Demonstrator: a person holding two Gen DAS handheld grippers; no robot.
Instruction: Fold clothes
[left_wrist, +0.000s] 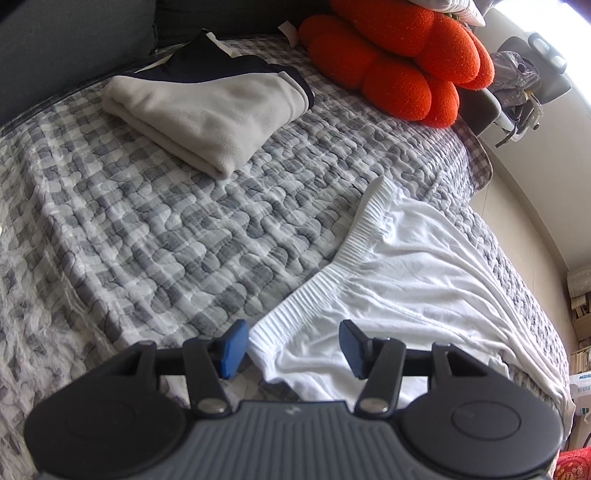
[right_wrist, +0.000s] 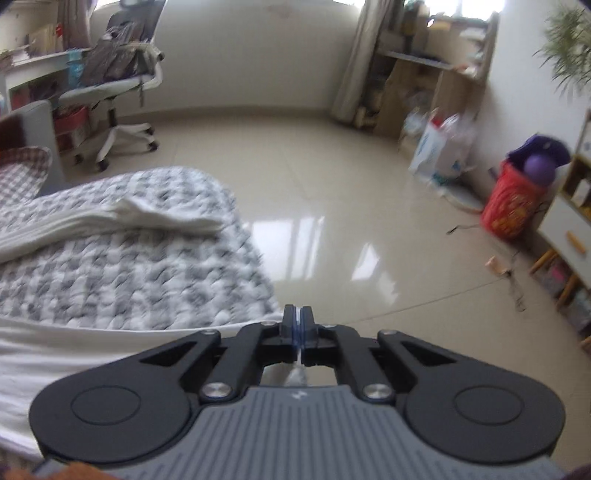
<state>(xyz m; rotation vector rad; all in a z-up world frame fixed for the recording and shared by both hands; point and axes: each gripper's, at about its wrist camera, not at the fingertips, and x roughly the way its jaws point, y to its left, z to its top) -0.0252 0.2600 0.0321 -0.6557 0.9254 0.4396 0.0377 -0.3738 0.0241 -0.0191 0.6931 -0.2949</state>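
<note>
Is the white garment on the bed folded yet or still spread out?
Spread: the white garment lies flat, waistband showing, unlike the folded grey garment.

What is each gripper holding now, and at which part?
The right gripper is shut on a thin edge of the white garment; which part is unclear. The left gripper is open over its waistband, holding nothing.

You see white shorts (left_wrist: 417, 280) on a grey-and-white checked quilt (left_wrist: 166, 229), an orange cushion (left_wrist: 399, 55), and perhaps a beige-and-navy folded garment (left_wrist: 207, 107).
</note>
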